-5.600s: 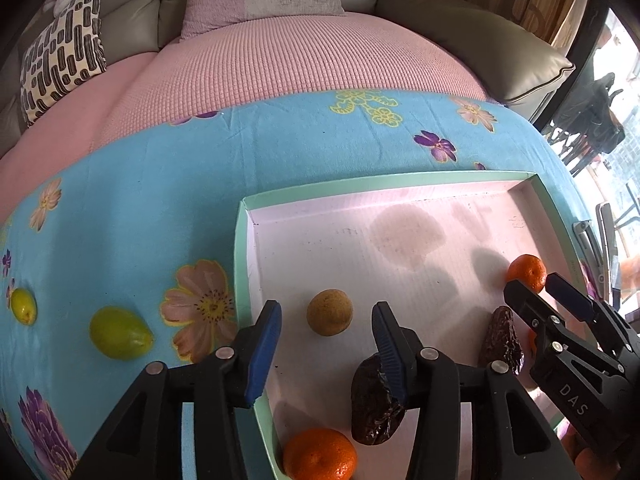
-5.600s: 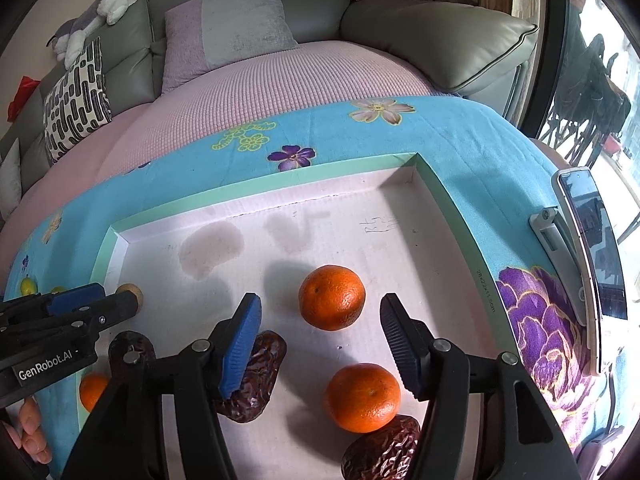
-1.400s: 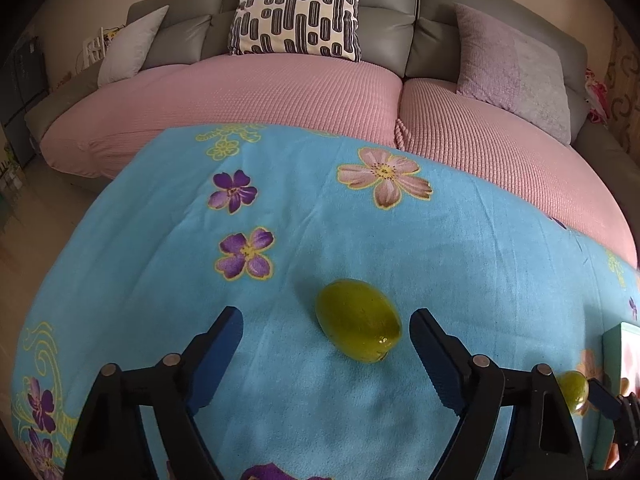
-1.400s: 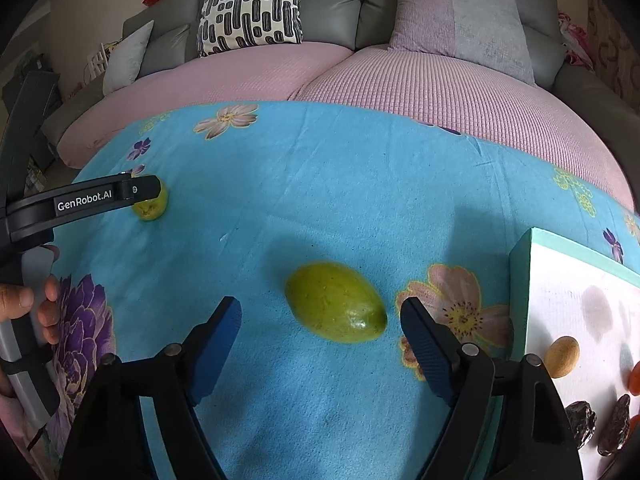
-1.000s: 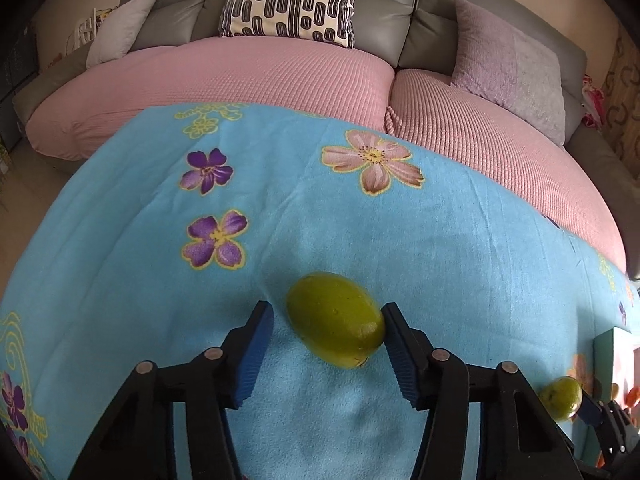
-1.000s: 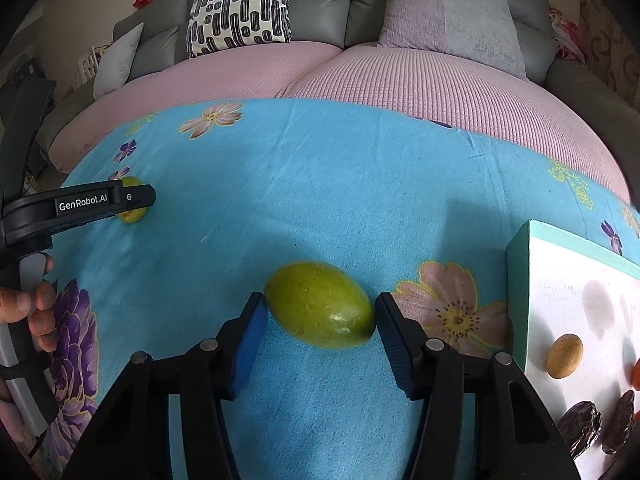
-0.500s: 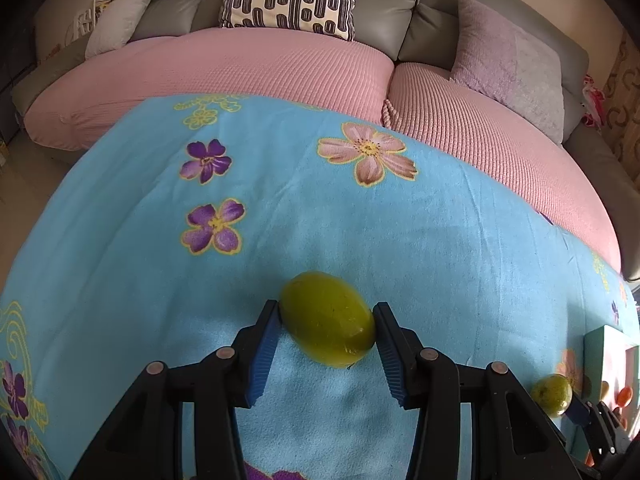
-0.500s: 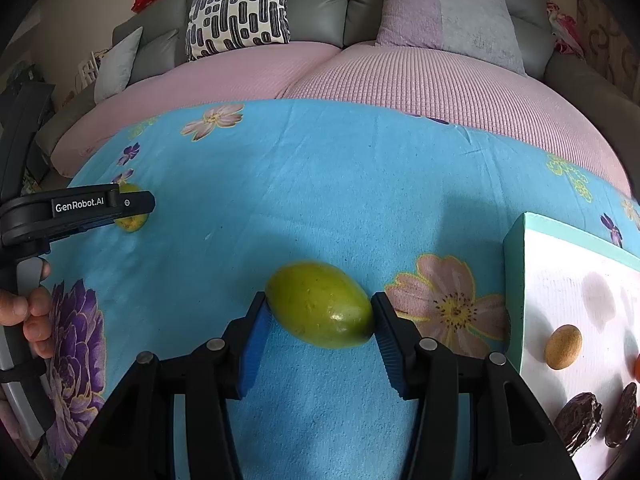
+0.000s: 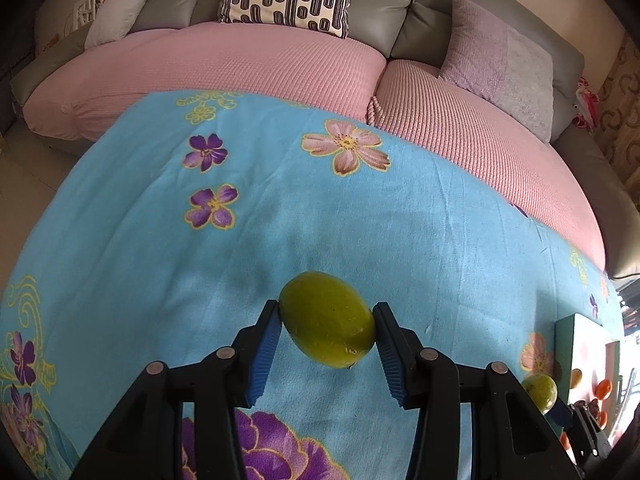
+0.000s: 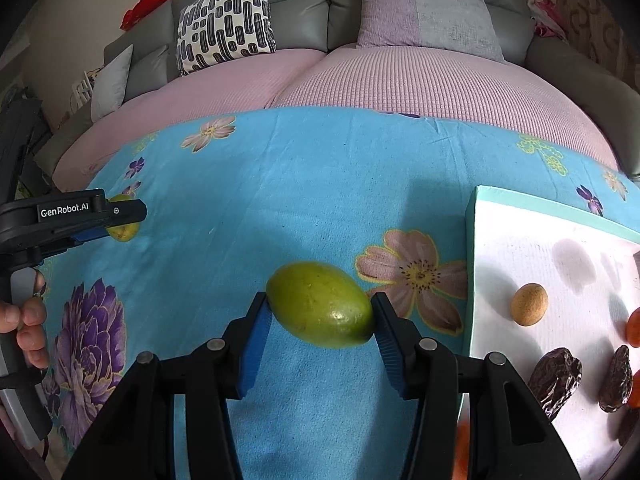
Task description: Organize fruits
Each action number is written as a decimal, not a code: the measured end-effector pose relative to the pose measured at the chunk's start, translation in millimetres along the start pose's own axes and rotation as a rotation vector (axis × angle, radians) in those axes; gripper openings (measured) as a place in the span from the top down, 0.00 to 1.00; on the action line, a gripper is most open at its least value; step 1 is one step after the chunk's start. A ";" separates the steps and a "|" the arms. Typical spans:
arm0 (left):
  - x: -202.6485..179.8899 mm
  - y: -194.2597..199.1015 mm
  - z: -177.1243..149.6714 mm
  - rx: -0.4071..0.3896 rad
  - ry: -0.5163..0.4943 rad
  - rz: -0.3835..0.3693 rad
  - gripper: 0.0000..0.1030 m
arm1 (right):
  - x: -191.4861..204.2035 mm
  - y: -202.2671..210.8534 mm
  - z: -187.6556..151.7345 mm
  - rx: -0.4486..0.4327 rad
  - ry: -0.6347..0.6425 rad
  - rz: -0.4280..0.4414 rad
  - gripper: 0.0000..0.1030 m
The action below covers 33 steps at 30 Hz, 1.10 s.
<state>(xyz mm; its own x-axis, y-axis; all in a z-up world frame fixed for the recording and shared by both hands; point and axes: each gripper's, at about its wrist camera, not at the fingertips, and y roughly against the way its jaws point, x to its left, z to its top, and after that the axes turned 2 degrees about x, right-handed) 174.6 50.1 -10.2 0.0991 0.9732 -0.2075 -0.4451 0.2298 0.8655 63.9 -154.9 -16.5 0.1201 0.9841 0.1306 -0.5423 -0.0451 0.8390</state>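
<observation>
Right wrist | left hand-held gripper (image 10: 120,220) reads "GenRobot.AI" (clamping a green fruit (image 10: 125,229)) | right hand-held gripper (image 10: 320,312) clamps another green fruit (image 10: 320,310)

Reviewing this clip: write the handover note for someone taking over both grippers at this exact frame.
Left gripper: shut on a green fruit, out on the blue floral cloth.
Right gripper: shut on a second green fruit, just left of the tray.
Whether either fruit is lifted off the cloth cannot be told.
Already in the tray: a small tan round fruit, dark dates and some oranges at the frame's edge.
Left to do: probably carry both green fruits to the tray, set them down and release. No other loose fruit shows on the cloth.
</observation>
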 end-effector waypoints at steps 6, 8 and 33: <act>-9.8 22.6 -14.9 -0.018 -0.003 -0.017 0.52 | -10.4 25.8 -10.1 -0.021 -0.021 -0.004 0.49; -16.3 26.2 -17.6 -0.018 -0.017 -0.025 0.52 | -15.9 34.1 -12.8 -0.026 -0.023 -0.011 0.49; -137.3 47.0 -49.4 -0.013 -0.260 -0.176 0.52 | -128.4 98.7 -16.6 -0.143 -0.228 -0.120 0.49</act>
<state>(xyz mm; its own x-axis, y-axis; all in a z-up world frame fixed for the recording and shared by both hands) 96.2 -73.0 36.4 0.3986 0.8882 -0.2285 -0.4123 0.3961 0.8204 -18.9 -282.8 40.8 0.3649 0.9165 0.1639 -0.6227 0.1094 0.7747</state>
